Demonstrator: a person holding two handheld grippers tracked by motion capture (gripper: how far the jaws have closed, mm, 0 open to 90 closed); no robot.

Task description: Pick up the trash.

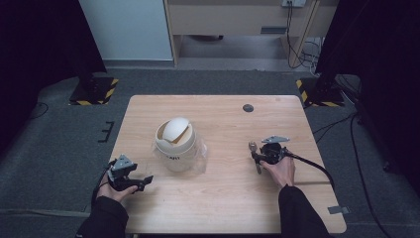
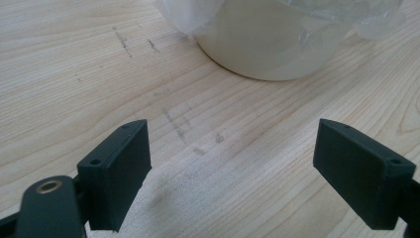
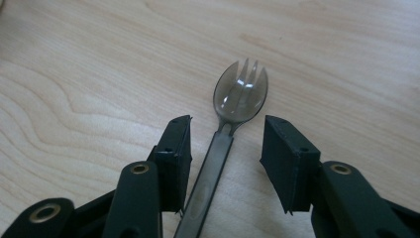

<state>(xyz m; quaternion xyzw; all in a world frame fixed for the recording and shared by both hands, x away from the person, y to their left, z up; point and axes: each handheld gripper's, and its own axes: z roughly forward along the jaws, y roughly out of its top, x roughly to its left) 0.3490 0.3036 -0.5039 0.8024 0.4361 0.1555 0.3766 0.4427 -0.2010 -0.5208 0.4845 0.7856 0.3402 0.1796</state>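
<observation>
A white tub (image 1: 175, 144) with its lid peeled half open stands left of centre on the table, with clear plastic film (image 1: 200, 156) loose around it. In the left gripper view the tub's base (image 2: 267, 44) is just ahead. My left gripper (image 1: 146, 180) (image 2: 233, 173) rests near the front left edge, open, with bare wood between its jaws. A smoky translucent spork (image 1: 252, 147) (image 3: 240, 94) lies flat on the right half. My right gripper (image 1: 257, 158) (image 3: 225, 129) is low over it, jaws on either side of the handle. A gap shows on one side, so they do not grip it.
The wooden table (image 1: 223, 198) has a small dark round cap (image 1: 248, 107) near its far edge. Cables (image 1: 317, 171) trail off the right side. Black stands with striped bases (image 1: 94, 91) flank the table on the floor behind.
</observation>
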